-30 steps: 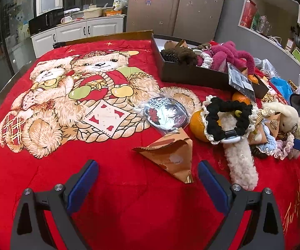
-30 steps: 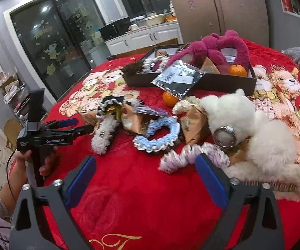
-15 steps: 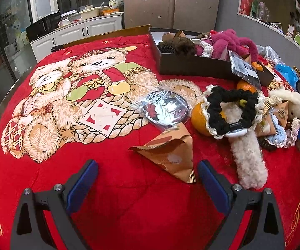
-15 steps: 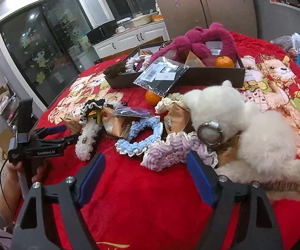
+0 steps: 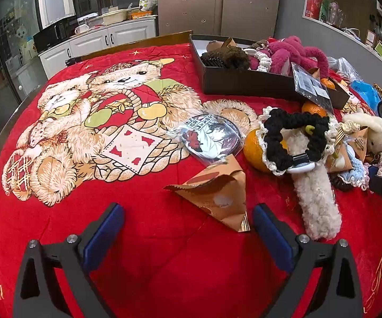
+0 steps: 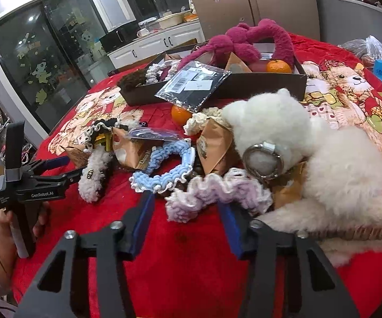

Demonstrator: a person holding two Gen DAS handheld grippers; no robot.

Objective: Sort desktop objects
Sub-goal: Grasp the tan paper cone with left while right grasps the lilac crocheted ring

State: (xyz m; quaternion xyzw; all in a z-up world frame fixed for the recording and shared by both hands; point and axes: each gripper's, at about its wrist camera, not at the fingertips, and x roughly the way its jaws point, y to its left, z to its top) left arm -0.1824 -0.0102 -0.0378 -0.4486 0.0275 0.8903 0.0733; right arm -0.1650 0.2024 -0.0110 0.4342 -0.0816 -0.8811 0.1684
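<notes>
- Right gripper (image 6: 185,220): jaws parted, nothing betw them yet, set low over the red cloth (image 6: 191,265) at the near edge of the bench, either side of the near end of the lilac scrunchie (image 6: 217,193).
- Lilac scrunchie lies against the blue scrunchie (image 6: 164,169) and up against the white plush dog (image 6: 323,175). Risk: closing here pinches only a frill, so it slips out on lift; or fur and the dog's metal ring (image 6: 262,161) snag and the dog drags along.
- Brown paper packet (image 6: 214,145) leans on the same heap; pulling the scrunchie out could tip it, or nudge the orange (image 6: 180,114) behind it into rolling.
- Jaw tips are close to the cloth. Risk: they bite the fabric too, and a lift then tugs the whole pile.
- Left gripper (image 5: 188,225): jaws wide open, empty, hovering near the bench's near edge w/ the triangular packet (image 5: 217,193) just ahead. Its corner sits right by the right-side jaw, so a push fwd may shove it instead of straddling it.
- Black box (image 6: 244,84) at the far side is already crowded: pink plush (image 6: 244,42), another orange, and a bagged card (image 6: 193,84) hanging over its front wall. Anything dropped in carelessly may knock that card off.
- The two grippers work near each other; reaching across the pile risks a bump.
</notes>
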